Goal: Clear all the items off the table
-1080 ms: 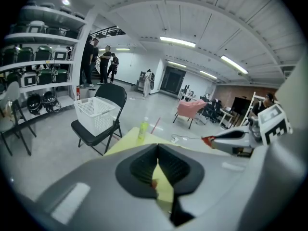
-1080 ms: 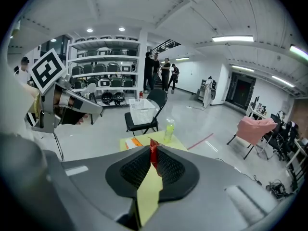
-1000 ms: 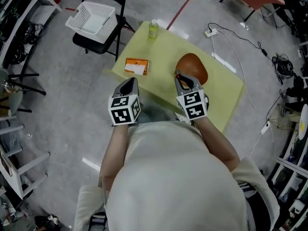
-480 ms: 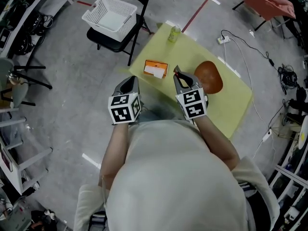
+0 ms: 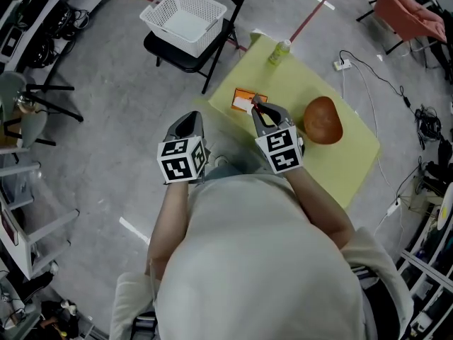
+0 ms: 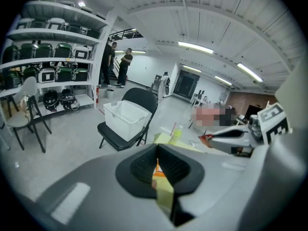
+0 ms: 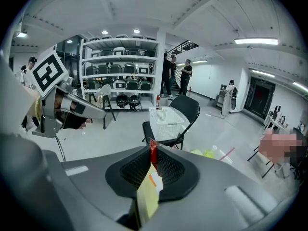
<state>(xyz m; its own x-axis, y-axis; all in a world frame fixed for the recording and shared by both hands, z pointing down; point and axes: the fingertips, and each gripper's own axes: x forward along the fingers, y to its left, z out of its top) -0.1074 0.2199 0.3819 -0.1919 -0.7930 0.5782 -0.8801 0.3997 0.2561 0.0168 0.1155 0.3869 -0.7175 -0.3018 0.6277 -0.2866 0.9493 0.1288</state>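
Above the near-left edge of the yellow-green rectangular table (image 5: 354, 154), the right gripper (image 5: 259, 107) has its jaws almost together, pinching a thin red item (image 7: 153, 152) too small to identify. The left gripper (image 5: 189, 119), just off that edge over the floor, has its jaws pressed together on nothing. On the table lie a flat orange box (image 5: 249, 100), a green plastic bottle (image 5: 282, 51) and a brown rounded object (image 5: 323, 120). Step in hand, as judged: carrying the red item to the white plastic mesh basket (image 5: 185, 16) on the black folding chair (image 5: 170, 52) beyond the table's far-left corner. The next move calls for holding the right gripper over the basket, then parting its jaws.
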